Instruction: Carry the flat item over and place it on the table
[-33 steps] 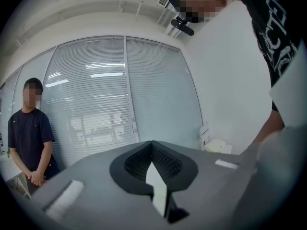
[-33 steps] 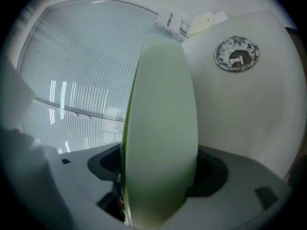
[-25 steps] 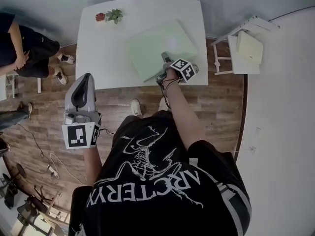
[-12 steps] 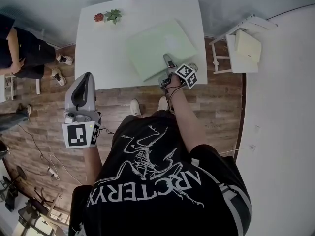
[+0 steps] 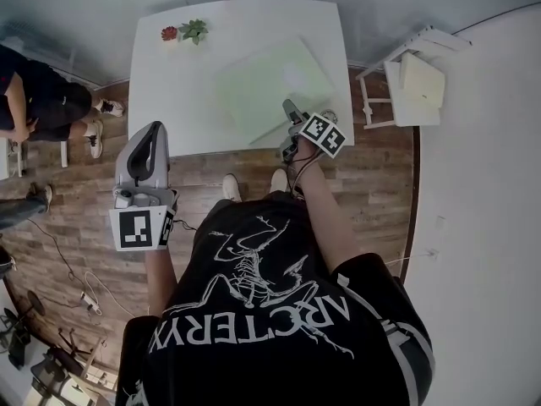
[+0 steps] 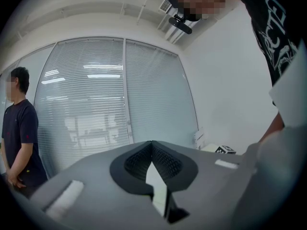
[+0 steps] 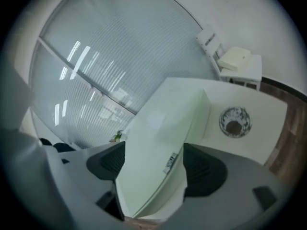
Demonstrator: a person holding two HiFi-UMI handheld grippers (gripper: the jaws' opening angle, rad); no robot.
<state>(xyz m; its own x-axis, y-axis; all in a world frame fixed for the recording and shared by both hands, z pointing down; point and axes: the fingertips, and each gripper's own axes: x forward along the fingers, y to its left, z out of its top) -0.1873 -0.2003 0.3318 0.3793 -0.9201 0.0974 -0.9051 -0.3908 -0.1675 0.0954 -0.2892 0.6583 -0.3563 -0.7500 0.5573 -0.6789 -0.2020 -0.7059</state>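
The flat item (image 5: pixel 266 87) is a pale green slab lying on the white table (image 5: pixel 169 100), toward its near right side. My right gripper (image 5: pixel 289 108) reaches over the table's near edge and is shut on the slab's near end. In the right gripper view the flat item (image 7: pixel 163 143) fills the gap between the two dark pads (image 7: pixel 204 169) and touches both. My left gripper (image 5: pixel 145 138) hangs over the wooden floor left of the table, shut and empty. In the left gripper view the left gripper (image 6: pixel 152 147) has its jaws meeting.
A small potted plant (image 5: pixel 196 29) and a red flower (image 5: pixel 170 32) stand at the table's far left. A round cable hole (image 7: pixel 234 121) sits in the table beside the item. A white chair (image 5: pixel 414 74) with a pale slab stands to the right. People (image 5: pixel 34 100) are at the left.
My right gripper has drawn back a little toward the table's near edge and the person. The flat item has barely shifted on the table. The left gripper has stayed put.
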